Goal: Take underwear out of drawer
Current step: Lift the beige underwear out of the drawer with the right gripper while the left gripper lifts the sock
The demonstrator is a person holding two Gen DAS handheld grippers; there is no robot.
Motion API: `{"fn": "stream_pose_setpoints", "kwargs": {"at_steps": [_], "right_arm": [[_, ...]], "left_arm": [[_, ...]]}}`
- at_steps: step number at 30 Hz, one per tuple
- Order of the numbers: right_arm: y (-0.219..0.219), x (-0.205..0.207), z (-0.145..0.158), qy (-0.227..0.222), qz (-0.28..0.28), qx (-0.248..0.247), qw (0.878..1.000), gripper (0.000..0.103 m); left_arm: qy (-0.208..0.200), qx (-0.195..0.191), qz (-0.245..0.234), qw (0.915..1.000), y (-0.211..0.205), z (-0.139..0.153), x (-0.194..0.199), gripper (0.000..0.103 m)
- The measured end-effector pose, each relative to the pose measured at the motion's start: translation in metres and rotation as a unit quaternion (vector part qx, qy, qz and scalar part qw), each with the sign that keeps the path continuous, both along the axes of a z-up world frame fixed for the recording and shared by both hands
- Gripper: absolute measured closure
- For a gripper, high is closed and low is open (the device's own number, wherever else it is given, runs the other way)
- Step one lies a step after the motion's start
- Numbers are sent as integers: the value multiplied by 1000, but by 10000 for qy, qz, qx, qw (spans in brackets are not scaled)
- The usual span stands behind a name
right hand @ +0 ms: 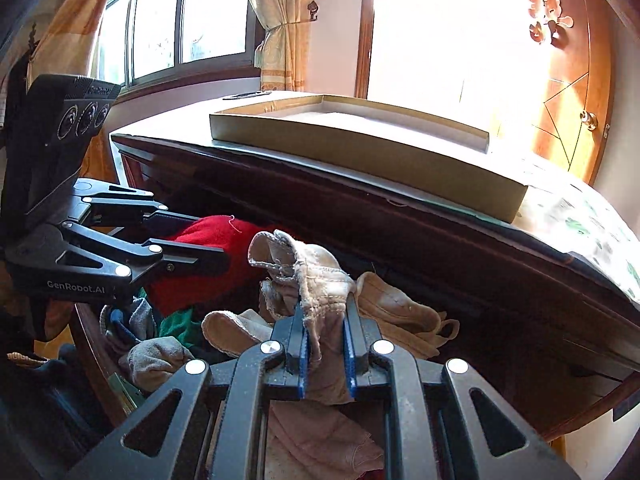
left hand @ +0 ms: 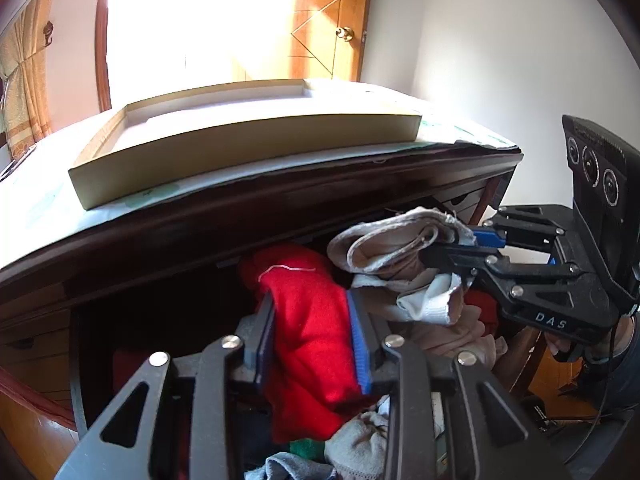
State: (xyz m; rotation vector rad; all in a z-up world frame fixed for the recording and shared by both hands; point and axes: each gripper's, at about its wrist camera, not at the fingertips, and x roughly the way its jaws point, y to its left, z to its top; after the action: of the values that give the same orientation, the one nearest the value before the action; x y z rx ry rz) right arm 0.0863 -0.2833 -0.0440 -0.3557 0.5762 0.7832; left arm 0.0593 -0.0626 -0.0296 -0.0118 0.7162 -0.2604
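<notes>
Two pieces of underwear are lifted over the open drawer [left hand: 92, 340]. The left hand-held gripper [left hand: 312, 344] squeezes the red underwear [left hand: 316, 320]; the right hand-held gripper [right hand: 326, 344] pinches the beige underwear [right hand: 320, 280]. More clothes lie below, half hidden. One flat box [left hand: 248, 148] sits on the tabletop [left hand: 36, 204].

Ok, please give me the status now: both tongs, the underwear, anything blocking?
Left tongs shut on red garment. Right tongs shut on beige garment, lifted above open drawer. Dresser top edge overhangs close; more clothes underneath.
</notes>
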Motion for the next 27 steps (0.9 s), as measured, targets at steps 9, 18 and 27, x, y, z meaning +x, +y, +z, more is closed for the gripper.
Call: {"fn": "stream_pose_setpoints", "kwargs": {"at_steps": [9,18,27], "right_arm": [[-23,-2,5,-80,-22,481,9988,88],[-26,-3,6,-138,-32,652,9978,88],[-32,-12,10,-379,49,875,9954,88]], "left_arm": [[-229,87,70,9997,-4,2,-9,77],[-306,78,102,9994,-3,0,-20,80],[-679,84,163,9975,0,1,-42,80]]}}
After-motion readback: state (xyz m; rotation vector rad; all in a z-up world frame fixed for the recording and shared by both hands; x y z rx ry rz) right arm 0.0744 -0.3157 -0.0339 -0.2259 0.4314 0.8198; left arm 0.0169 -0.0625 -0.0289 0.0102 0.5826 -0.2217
